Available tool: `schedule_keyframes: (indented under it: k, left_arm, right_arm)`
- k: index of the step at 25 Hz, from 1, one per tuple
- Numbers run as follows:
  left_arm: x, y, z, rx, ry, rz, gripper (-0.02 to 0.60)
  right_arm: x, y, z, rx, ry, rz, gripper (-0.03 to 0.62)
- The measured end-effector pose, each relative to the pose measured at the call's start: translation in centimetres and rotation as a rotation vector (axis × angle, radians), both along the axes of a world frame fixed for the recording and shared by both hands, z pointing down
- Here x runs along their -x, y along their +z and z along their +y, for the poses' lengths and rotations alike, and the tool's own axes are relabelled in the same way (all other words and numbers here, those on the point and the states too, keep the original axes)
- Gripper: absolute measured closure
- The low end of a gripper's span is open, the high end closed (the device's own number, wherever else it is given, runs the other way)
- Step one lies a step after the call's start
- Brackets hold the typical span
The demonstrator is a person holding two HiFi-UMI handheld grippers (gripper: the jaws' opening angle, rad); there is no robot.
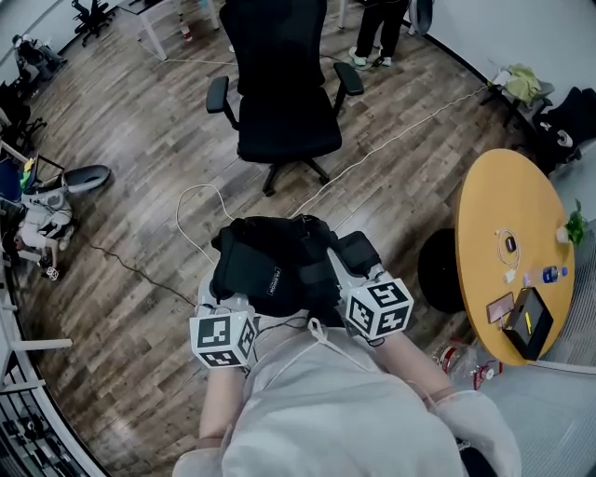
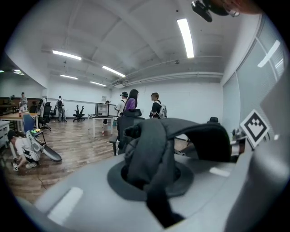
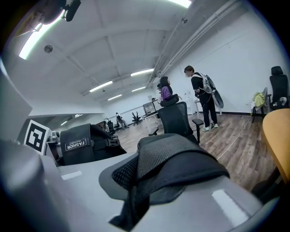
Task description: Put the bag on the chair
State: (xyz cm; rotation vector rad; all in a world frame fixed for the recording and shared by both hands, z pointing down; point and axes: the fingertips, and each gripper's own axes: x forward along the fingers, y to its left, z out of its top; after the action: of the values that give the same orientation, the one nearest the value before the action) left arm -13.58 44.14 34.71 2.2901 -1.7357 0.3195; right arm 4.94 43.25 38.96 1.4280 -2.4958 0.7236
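Observation:
The black bag (image 1: 272, 265) hangs in front of me between both grippers, above the wooden floor. My left gripper (image 1: 226, 300) is shut on a dark grey strap (image 2: 149, 154) of the bag. My right gripper (image 1: 341, 272) is shut on a padded mesh shoulder strap (image 3: 172, 156). The bag's body with a white label (image 3: 78, 145) shows at the left of the right gripper view. The black office chair (image 1: 279, 93) stands a short way ahead on its wheeled base, seat empty, facing me. It also shows beyond the straps as the chair (image 2: 123, 129) and the chair (image 3: 177, 118).
A round yellow table (image 1: 494, 233) with small items and a black box stands at the right. White cables (image 1: 396, 142) run over the floor by the chair's base. People stand (image 1: 377, 28) beyond the chair. A grey machine (image 1: 58, 197) lies at the left, a white railing (image 1: 14, 368) at lower left.

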Motion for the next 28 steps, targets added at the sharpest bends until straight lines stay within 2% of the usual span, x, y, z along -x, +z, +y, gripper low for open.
schedule_keyframes:
  k: [8,14,22,28]
  left_arm:
    - [-5.1,-1.5,-13.9,-0.050,-0.060,0.020,0.549]
    - [-7.9,-1.7,-20.4,-0.045,-0.044,0.007,0.549]
    - [-8.4,-0.1,-28.1,0.006,-0.001,-0.004,0.549]
    - [-6.3,1.4,-36.9,0.024,0.057,0.024,0.549]
  right_arm:
    - [-5.0,-2.0,-15.5,-0.052,-0.083,0.017,0.549]
    - [-7.7,-2.4,-22.2,-0.053,-0.080,0.009,0.549]
    - [-8.6,-0.2,-28.5,0.014,-0.028,-0.008,0.549]
    - [-6.5,0.8,-36.0,0.037,0.029,0.018,0.549]
